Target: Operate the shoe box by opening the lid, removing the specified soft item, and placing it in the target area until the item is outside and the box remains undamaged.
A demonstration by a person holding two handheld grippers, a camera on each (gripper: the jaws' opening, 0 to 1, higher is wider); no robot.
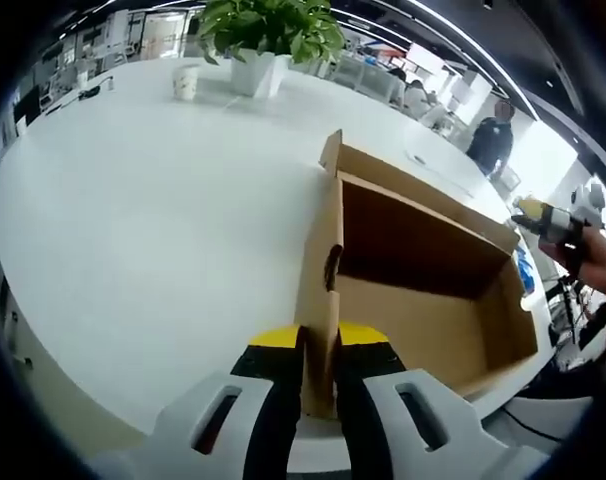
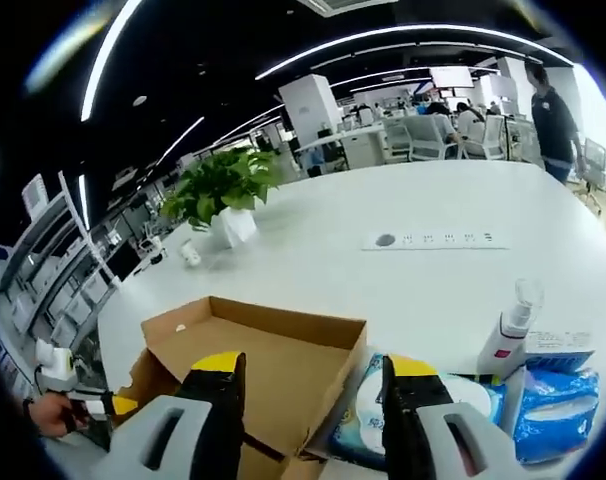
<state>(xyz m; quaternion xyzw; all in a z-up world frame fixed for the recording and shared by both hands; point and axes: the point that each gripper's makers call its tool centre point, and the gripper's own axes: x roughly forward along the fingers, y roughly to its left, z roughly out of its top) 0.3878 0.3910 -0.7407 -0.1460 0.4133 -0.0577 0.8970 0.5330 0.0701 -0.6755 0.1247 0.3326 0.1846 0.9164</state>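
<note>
The white worktop (image 1: 133, 230) spreads wide under everything, and on it sits the open shoe box (image 1: 423, 270) — brown cardboard, its long axis running away from the left gripper (image 1: 320, 375) toward the far right of the left gripper view. That gripper's fingers (image 1: 278, 400) are clenched on the near end flap of the box, the cardboard edge standing upright between them. In the right gripper view the same box lies low and left, just beyond the right gripper (image 2: 313, 400), whose fingers stand released and apart with nothing between them. The soft item is most likely the pack of wipes or tissues (image 2: 453, 400) lying on the worktop just beside the box, touching its right wall — so it appears to be already outside, directly ahead of the right gripper, which is the nearer of the two. A blue soft pack (image 2: 553, 410) and a white spray bottle (image 2: 510, 340) stand next to it. A potted plant (image 2: 223, 195) sits well beyond. The box floor nearest the left gripper is hidden by its wall; the lid cannot be made out as separate from the flaps.
</note>
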